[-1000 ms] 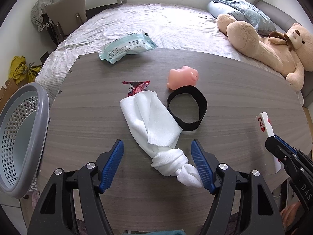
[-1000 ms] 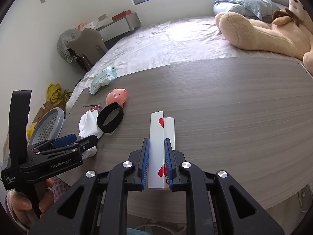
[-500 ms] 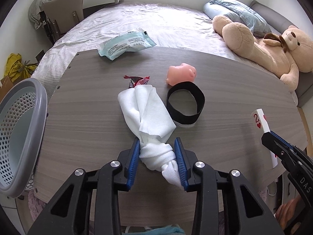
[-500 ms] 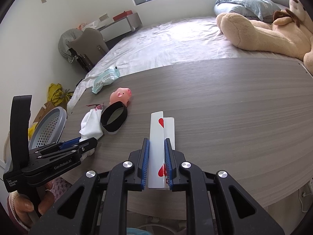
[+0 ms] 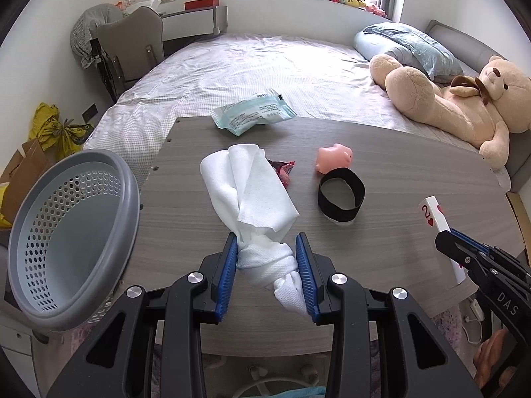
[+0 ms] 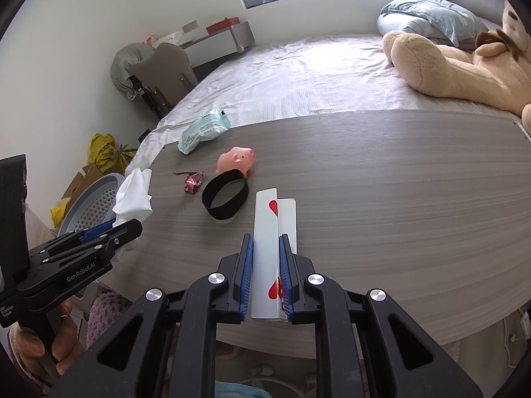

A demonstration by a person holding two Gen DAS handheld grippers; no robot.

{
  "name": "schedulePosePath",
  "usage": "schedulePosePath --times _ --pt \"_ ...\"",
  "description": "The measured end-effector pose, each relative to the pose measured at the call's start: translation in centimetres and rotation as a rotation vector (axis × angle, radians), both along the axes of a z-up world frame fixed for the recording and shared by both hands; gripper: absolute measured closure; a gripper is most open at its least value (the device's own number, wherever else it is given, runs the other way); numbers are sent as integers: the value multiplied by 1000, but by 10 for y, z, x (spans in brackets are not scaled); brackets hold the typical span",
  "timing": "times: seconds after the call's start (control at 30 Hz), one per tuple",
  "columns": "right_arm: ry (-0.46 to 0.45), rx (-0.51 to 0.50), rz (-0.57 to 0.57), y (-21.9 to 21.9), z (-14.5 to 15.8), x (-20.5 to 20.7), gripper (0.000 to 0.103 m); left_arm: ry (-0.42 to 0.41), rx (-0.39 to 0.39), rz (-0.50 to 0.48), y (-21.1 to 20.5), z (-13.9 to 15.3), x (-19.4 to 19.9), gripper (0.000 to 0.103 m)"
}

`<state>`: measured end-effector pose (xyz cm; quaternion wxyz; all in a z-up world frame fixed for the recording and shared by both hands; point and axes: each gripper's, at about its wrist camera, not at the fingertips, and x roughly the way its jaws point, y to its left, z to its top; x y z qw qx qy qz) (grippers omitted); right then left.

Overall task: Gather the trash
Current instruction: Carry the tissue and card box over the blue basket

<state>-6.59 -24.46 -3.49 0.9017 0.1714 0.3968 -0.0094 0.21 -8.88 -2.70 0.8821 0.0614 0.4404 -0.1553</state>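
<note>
Tissue [image 5: 249, 192], white and twisted at its near end, is clamped at that knot between the blue pads of the left gripper [image 5: 267, 273], its loose end fanned out above the table [image 5: 381, 152]. Right gripper [image 6: 266, 277] is clenched on folded playing cards [image 6: 265, 252] showing red hearts. Basket [image 5: 66, 232], grey and perforated, sits off the table's left edge, just beside the tissue. Candy wrapper [image 6: 193, 181], black band [image 6: 225, 198], pink pig [image 6: 236, 161] and wipes pack [image 5: 253, 116] lie on the table.
</note>
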Motion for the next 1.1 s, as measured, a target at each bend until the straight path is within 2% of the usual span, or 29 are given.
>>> schedulePosePath --times 0.47,1.1 --pt "-39 -14 101 54 17 18 87 -88 -13 108 65 30 -18 69" --pt "-40 -18 293 139 20 83 87 -71 18 250 136 16 11 69"
